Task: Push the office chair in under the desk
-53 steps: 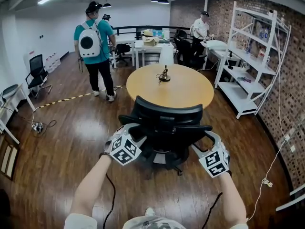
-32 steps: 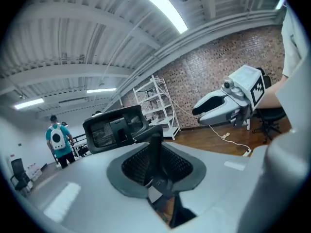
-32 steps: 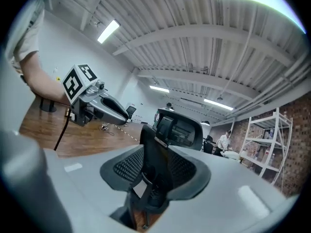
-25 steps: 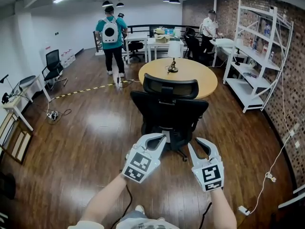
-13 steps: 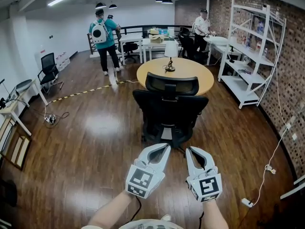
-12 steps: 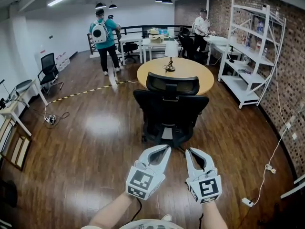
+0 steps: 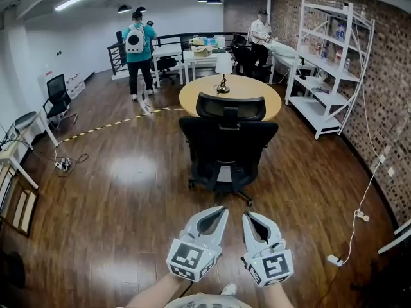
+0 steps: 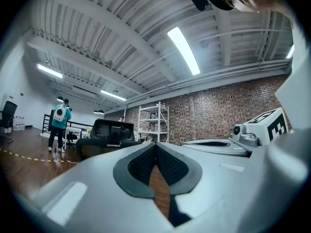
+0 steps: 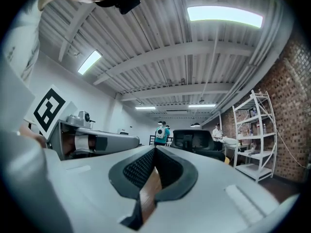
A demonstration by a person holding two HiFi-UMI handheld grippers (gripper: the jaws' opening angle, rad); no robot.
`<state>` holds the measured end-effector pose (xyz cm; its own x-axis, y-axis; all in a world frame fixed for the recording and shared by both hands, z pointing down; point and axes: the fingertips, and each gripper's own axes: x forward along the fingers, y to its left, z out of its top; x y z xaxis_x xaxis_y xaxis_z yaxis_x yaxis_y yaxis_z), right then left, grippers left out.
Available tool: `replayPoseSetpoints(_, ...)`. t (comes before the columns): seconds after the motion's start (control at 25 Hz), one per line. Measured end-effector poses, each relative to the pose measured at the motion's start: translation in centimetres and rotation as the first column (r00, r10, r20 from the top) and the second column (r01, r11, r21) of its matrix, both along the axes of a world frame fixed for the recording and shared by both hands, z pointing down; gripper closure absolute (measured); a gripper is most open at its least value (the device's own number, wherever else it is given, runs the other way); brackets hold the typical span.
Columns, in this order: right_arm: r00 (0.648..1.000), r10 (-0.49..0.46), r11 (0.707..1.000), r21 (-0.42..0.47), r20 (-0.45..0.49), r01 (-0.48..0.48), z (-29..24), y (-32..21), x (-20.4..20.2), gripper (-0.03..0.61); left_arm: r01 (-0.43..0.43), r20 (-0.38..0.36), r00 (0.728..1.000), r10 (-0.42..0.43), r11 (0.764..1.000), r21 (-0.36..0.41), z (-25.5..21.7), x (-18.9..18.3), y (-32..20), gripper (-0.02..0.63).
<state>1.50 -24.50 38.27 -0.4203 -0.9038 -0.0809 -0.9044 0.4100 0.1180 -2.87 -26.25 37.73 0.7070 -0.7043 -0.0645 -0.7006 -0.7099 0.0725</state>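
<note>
- Grey-white plastic shells: the left gripper (image 7: 220,211) and the right gripper (image 7: 248,215) sit side by side at the bottom of the head view, close together and pointing level at the chair.
- The left gripper's jaws are pressed together, the dark ribbed pads meeting at the tip with nothing gripped.
- The right gripper's jaws are closed in the same way and are also empty.
- A stretch of glossy dark wood floor (image 7: 122,197) lies between both grippers and the chair, so neither touches it.
- The black office chair (image 7: 228,143) stands upright on its wheeled base, with its backrest and headrest turned toward the grippers.
- Its front is up against the near edge of the round wooden table (image 7: 247,90). Whether the seat reaches under the top cannot be told.
- A small lamp (image 7: 223,69) stands on the table.
- To the right, white shelving (image 7: 321,63) stands along the brick wall (image 7: 385,76).
- Farther back, a person in a teal top (image 7: 136,43) with a white backpack stands on the left.
- A person in a white shirt (image 7: 259,28) is at the far desks.
</note>
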Motion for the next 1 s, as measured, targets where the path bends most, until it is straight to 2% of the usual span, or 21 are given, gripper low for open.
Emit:
replayPoseSetpoints(0.6,1.000,0.002,0.999,-0.033,-0.014,-0.002,1.2,2.0,-1.0,0.578,-0.013,-0.011,1.000,0.013,1.000,-0.008,0.6,-0.4,2.6,0.597)
replayPoseSetpoints(1.0,1.000,0.019,0.999,-0.044,-0.013,-0.020,1.7,2.3,0.0,0.578,-0.019,-0.008,1.000,0.019,1.000,-0.022,1.0,-0.3,2.9,0.597)
